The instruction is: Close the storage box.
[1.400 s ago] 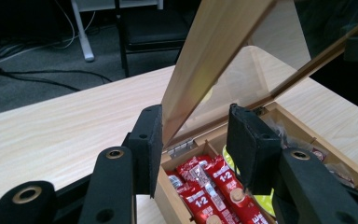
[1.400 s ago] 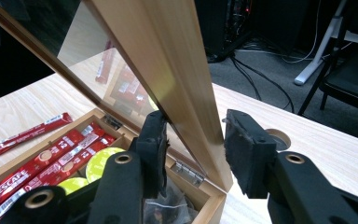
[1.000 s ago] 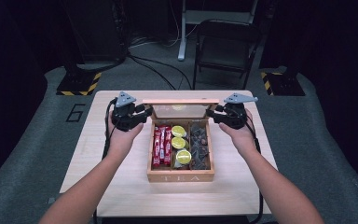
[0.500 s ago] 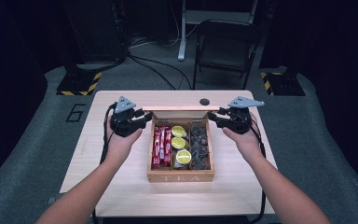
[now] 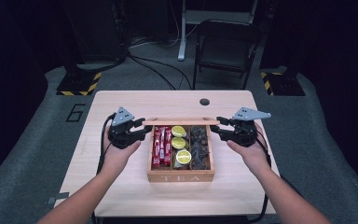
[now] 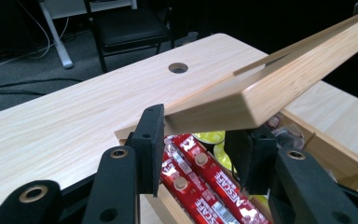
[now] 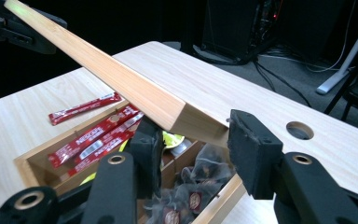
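Between the two grippers, the wooden lid (image 5: 179,121) of the tea box (image 5: 181,177) was already lifted from the box and stood over its far edge, with one short end at each gripper. The left gripper (image 5: 142,132) had the left end of the lid between its jaws. These jaws had just been opening, and in the left gripper view they looked spread, with the pads beside and under the wood rather than pressing on it. The right gripper (image 5: 216,128) had the other end of the lid between its jaws. One pad (image 7: 254,154) was just beside the corner of the wood, but I could not tell if the jaws still pinched the lid or only stood around it.

Below the grippers and a little nearer to the person, the box lay open on the table (image 5: 121,102). Its three compartments were uncovered: red coffee sticks (image 5: 161,147) on the side of the left gripper, yellow-green round packs (image 5: 179,143) in the middle, and dark tea bags (image 5: 199,147) on the side of the right gripper.

By my judgement the opening was nearly done, because the lid was up and all the contents could be reached. What seemed left was to let go of the lid fully, to see that it stayed up by itself, and to draw both grippers away from its ends. Nothing from the compartments was touched yet
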